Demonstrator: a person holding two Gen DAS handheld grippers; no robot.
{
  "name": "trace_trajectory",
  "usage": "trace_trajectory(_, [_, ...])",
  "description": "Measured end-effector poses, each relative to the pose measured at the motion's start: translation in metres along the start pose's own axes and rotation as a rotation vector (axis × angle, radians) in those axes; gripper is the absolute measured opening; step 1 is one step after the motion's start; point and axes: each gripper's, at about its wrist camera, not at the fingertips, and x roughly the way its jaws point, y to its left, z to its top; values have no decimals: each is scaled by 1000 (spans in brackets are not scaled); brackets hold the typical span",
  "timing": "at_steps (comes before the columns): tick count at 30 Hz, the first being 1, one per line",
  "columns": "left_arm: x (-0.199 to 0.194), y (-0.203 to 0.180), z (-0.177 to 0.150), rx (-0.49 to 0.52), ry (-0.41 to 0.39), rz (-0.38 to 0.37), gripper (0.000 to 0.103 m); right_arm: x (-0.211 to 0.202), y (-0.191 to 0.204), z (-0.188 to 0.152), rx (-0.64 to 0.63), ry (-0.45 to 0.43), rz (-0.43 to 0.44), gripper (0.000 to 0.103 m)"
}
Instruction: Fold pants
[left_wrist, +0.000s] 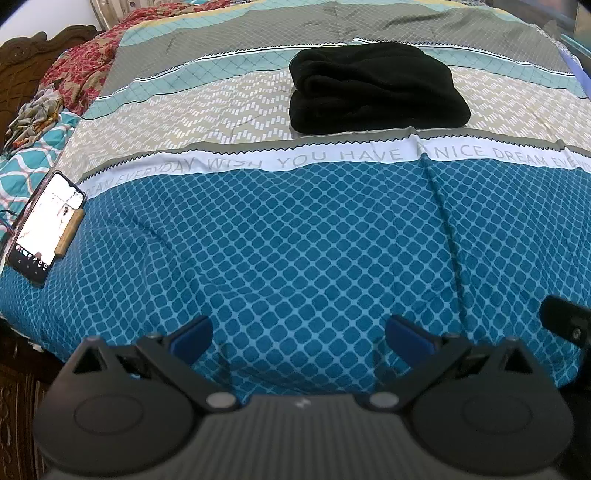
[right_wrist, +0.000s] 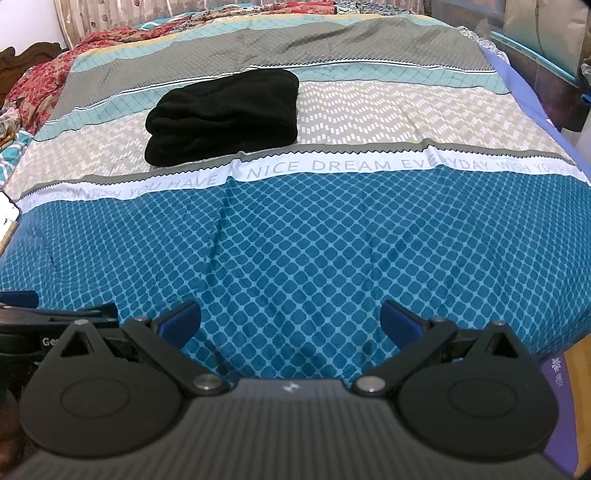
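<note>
The black fleece pants (left_wrist: 376, 88) lie folded in a thick stack on the beige zigzag band of the patterned bed cover (left_wrist: 295, 240), well beyond both tools. The left gripper (left_wrist: 299, 334) and right gripper (right_wrist: 291, 317) hover over the blue diamond band, jaws wide apart and empty. Risk: the bulky top layers could slump or spring open if nudged. A lit smartphone (left_wrist: 46, 225) sits near the bed's left edge, liable to be knocked.

The black pants (left_wrist: 376, 88) (right_wrist: 225, 110) lie folded into a thick, compact bundle (soft, fleecy-looking fabric). They rest flat on the bed's pale zigzag band, toward twelve o'clock from both cameras.
</note>
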Motion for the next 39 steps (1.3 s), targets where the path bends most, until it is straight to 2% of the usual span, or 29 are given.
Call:
trace_trajectory(28, [-2, 1, 0, 3, -5, -1, 103, 0, -1, 1, -4, 2, 9, 103])
trace_trajectory(33, [-10, -1, 7, 18, -37, 5, 103, -9, -6, 10, 30, -24, 44, 103])
trace_trajectory(39, [-28, -2, 25, 18, -97, 3, 103, -38, -6, 34, 8, -102, 75, 103])
